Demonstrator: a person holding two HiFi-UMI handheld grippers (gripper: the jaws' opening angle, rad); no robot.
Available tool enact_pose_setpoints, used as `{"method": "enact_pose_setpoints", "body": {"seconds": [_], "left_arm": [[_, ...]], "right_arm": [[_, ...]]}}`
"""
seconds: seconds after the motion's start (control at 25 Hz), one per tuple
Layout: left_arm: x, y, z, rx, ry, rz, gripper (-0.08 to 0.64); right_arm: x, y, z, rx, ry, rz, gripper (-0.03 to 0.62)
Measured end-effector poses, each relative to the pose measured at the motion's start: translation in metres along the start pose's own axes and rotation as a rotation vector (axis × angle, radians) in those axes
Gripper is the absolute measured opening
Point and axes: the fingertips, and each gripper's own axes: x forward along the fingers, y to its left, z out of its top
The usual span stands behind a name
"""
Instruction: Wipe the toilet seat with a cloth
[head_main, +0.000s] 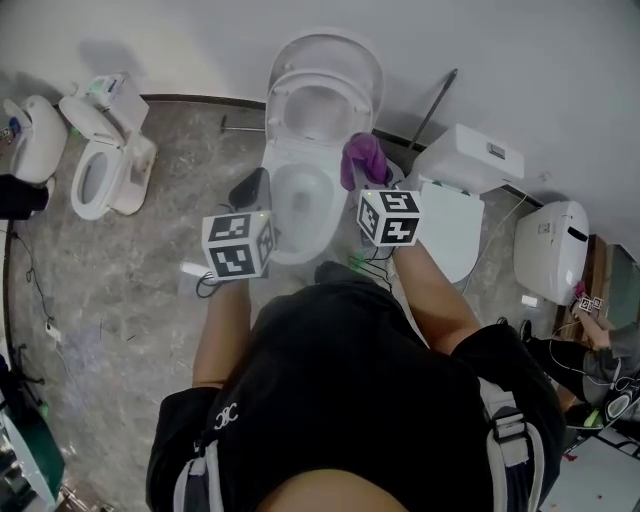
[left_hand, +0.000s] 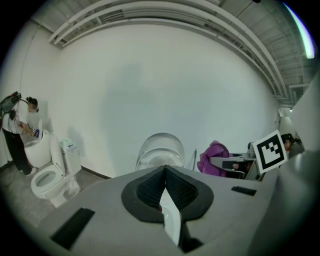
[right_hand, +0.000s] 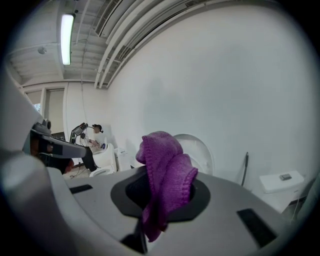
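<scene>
Left gripper is closed, empty; right gripper pinches the purple cloth. Both hang above the open toilet, with mostly free floor on its left.

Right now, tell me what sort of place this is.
Probably a test or showroom space, not a home bathroom: the middle toilet, a left toilet and a right toilet stand in a row along one bare wall, no partitions between.

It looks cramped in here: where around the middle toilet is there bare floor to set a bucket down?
The widest bare floor lies between the middle toilet and the left toilet. The other side is crowded: a white tank stands close beside the middle toilet, with the far-right toilet just past it.
</scene>
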Motion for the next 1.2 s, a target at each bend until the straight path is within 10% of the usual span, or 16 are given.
{"method": "enact_pose_setpoints", "body": {"seconds": [1.2], "left_arm": [[0.095, 0.016, 0.014, -0.13, 0.083, 0.146, 0.0]], "right_arm": [[0.226, -0.152, -0.085, 0.348, 0.362, -0.169, 0.054]]}}
